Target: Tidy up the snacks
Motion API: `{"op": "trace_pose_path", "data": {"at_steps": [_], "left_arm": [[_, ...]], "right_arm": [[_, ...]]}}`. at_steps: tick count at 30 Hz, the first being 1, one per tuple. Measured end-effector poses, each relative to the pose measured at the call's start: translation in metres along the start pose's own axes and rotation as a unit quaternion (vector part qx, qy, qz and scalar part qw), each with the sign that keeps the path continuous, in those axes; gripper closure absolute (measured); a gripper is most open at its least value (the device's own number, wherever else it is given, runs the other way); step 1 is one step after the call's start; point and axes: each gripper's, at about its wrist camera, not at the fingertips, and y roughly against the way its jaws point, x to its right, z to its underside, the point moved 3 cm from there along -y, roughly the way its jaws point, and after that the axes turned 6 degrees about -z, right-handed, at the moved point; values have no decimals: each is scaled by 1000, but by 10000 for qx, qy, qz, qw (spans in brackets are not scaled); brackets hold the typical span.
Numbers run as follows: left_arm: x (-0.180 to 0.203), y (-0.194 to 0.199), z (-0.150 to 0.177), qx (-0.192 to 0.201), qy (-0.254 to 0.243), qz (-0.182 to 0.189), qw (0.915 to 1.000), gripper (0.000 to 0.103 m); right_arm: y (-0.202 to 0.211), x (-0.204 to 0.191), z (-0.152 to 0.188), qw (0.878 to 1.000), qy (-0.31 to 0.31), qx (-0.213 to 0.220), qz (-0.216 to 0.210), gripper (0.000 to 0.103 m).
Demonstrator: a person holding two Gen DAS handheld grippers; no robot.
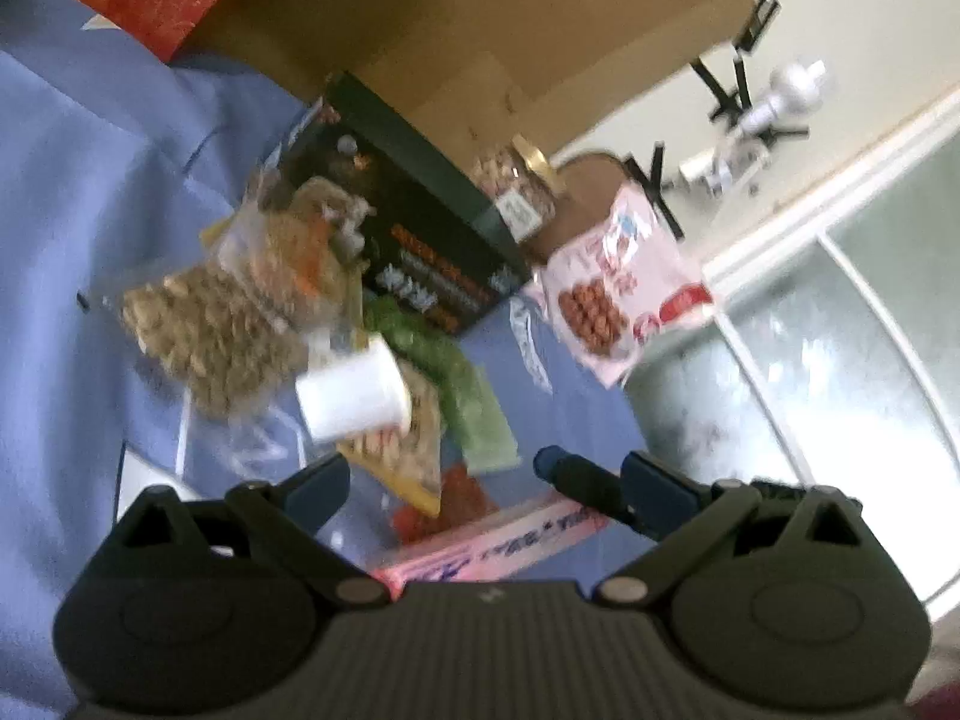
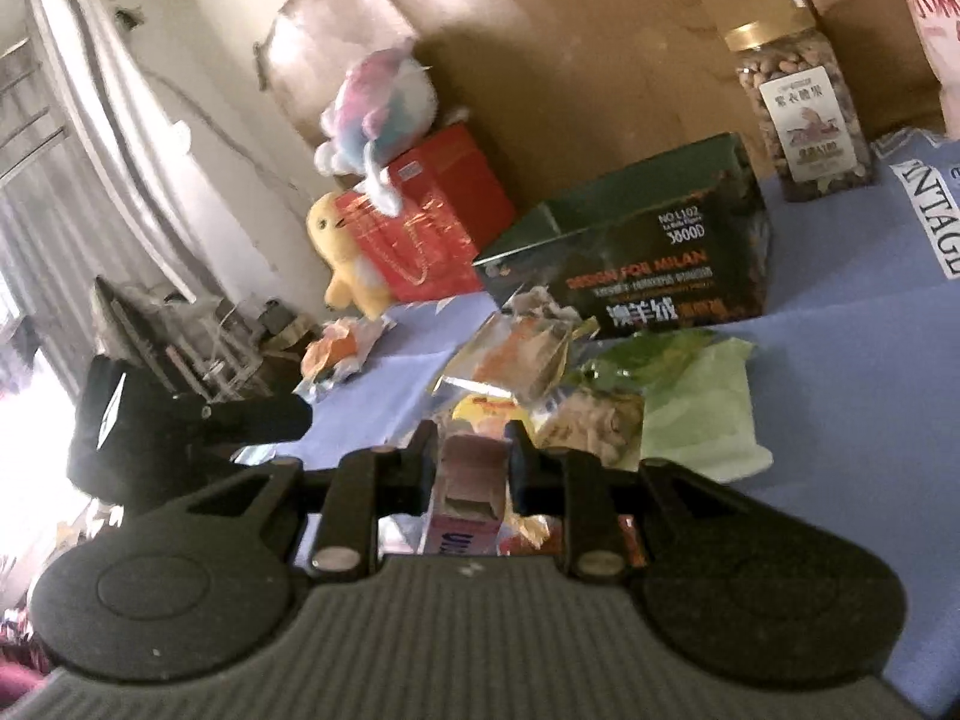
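Snacks lie mostly unsorted: right gripper (image 2: 471, 450) fingers flank a pink carton (image 2: 465, 495), left gripper (image 1: 486, 480) fingers spread empty.

One dark green box (image 2: 630, 264), one nut jar (image 2: 804, 114), one red gift bag (image 2: 432, 222), two plush toys: yellow (image 2: 345, 252), pastel (image 2: 375, 102). One white cup (image 1: 354, 390), one green packet (image 1: 468, 396), one pink carton (image 2: 465, 486).

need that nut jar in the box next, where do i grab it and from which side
Grip the nut jar across its clear body below the gold lid, probably coming in level from the open front. It stands upright, with the cardboard close behind and the dark box to one side.
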Motion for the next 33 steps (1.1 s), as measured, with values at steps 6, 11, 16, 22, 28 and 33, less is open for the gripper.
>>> {"op": "trace_pose_path", "data": {"at_steps": [6, 11, 16, 22, 28, 33], "left_arm": [[3, -1, 24, -411, -267, -146, 9987, 3], [13, -6, 39, -724, -514, -275, 9957, 3], [24, -3, 55, -967, -914, -436, 9902, 3], [26, -15, 67, -1294, -933, -428, 9863, 23], [30, -13, 59, -977, -1082, -633, 9873, 25], [46, -6, 30, -674, -1383, -564, 9865, 25]], "right_arm": [[11, -1, 29, 9931, 794, -768, 403, 44], [13, -15, 50, 9725, 1866, -1223, 669, 37], [27, -15, 61, 9582, 2313, -1565, 627, 36], [25, -13, 72, 9549, 2363, -1645, 723, 41], [18, -21, 69, 9523, 2560, -1463, 789, 58], [19, -29, 43, 9546, 2675, -892, 959, 59]]}}
